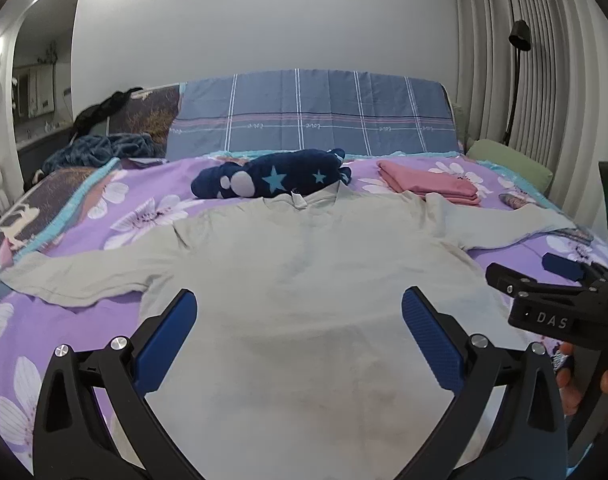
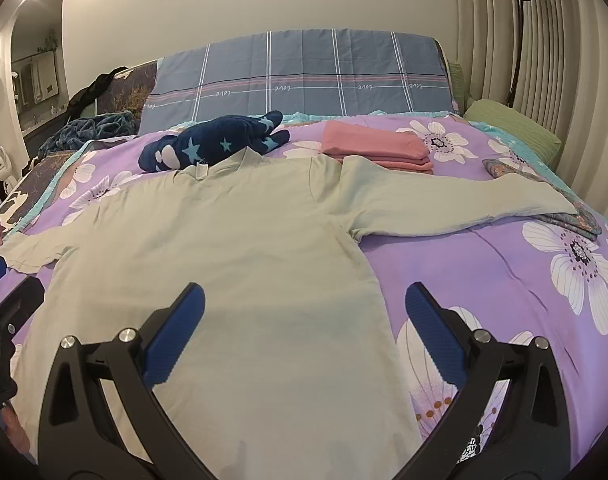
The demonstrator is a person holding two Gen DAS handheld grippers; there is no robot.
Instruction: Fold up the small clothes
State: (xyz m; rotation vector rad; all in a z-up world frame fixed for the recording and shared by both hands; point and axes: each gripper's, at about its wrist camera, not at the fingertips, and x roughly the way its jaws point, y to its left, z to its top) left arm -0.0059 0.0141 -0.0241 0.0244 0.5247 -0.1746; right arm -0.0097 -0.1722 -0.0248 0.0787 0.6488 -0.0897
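A pale grey-green long-sleeved shirt (image 1: 296, 280) lies flat on the purple flowered bedspread (image 1: 56, 320), collar away from me and both sleeves spread out. It also shows in the right wrist view (image 2: 224, 248). My left gripper (image 1: 300, 312) is open and empty above the shirt's lower middle. My right gripper (image 2: 304, 308) is open and empty above the shirt's lower right edge. The right gripper's body shows at the right edge of the left wrist view (image 1: 559, 300). The left gripper's body shows at the left edge of the right wrist view (image 2: 4, 320).
A folded pink garment (image 2: 375, 148) and a dark blue star-patterned bundle (image 2: 212, 144) lie beyond the collar. A blue plaid cover (image 2: 304, 76) hangs over the headboard. A green pillow (image 2: 511, 128) and a patterned cloth (image 2: 575, 220) lie at the right, with curtains and a lamp behind.
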